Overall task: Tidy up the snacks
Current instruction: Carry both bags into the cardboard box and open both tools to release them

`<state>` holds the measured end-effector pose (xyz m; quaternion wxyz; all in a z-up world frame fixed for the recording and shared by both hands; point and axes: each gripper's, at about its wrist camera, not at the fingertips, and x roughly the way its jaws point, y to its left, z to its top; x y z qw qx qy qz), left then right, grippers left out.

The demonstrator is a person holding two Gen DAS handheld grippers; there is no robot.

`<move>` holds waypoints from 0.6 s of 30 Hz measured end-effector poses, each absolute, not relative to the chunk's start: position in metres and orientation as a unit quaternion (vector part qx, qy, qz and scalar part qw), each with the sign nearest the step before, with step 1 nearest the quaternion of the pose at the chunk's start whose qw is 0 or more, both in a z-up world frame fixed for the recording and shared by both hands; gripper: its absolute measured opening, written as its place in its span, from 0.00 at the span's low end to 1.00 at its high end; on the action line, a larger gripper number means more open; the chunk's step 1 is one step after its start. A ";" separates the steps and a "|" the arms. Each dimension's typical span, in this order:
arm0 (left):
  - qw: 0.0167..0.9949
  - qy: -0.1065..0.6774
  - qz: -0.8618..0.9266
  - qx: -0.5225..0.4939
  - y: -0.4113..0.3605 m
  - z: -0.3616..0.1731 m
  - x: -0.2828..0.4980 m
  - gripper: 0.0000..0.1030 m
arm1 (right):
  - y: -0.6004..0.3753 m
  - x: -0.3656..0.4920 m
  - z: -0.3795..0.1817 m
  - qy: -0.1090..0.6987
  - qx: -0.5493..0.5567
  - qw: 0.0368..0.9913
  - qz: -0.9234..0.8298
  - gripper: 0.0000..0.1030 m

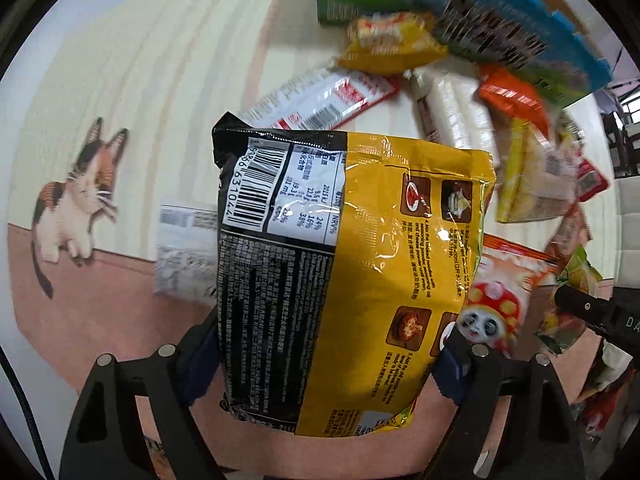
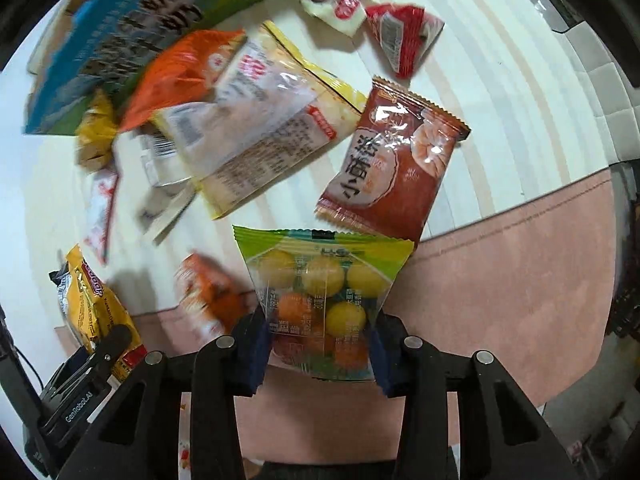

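Observation:
My left gripper is shut on a big yellow and black noodle packet and holds it up above the table; the packet hides much of the view. It also shows at the left edge of the right wrist view. My right gripper is shut on a small clear packet with a green top and yellow and orange balls inside, held above the pink mat. The right gripper's finger shows in the left wrist view.
Loose snacks lie on a cream striped cloth: a brown-red pastry packet, a yellow-edged clear packet, an orange bag, a red packet. A blue-green box stands behind. A mushroom-print packet lies nearby.

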<state>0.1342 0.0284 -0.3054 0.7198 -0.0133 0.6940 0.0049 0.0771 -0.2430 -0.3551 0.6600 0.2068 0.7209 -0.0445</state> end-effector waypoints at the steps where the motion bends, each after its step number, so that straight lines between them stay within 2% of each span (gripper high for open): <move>1: 0.726 0.687 0.002 -0.015 0.026 -0.294 0.130 0.84 | -0.242 0.074 -0.346 0.717 0.208 0.664 -0.037 0.43; 7: 0.760 0.647 -0.024 -0.050 0.014 -0.216 0.141 0.84 | -0.249 0.091 -0.287 0.695 0.201 0.690 0.017 0.43; 14: 0.779 0.622 -0.047 -0.066 -0.017 -0.153 0.233 0.84 | -0.259 0.187 -0.225 0.664 0.199 0.717 0.072 0.43; 18: 0.782 0.618 -0.044 -0.067 -0.029 -0.145 0.304 0.84 | -0.257 0.265 -0.210 0.650 0.183 0.733 0.082 0.43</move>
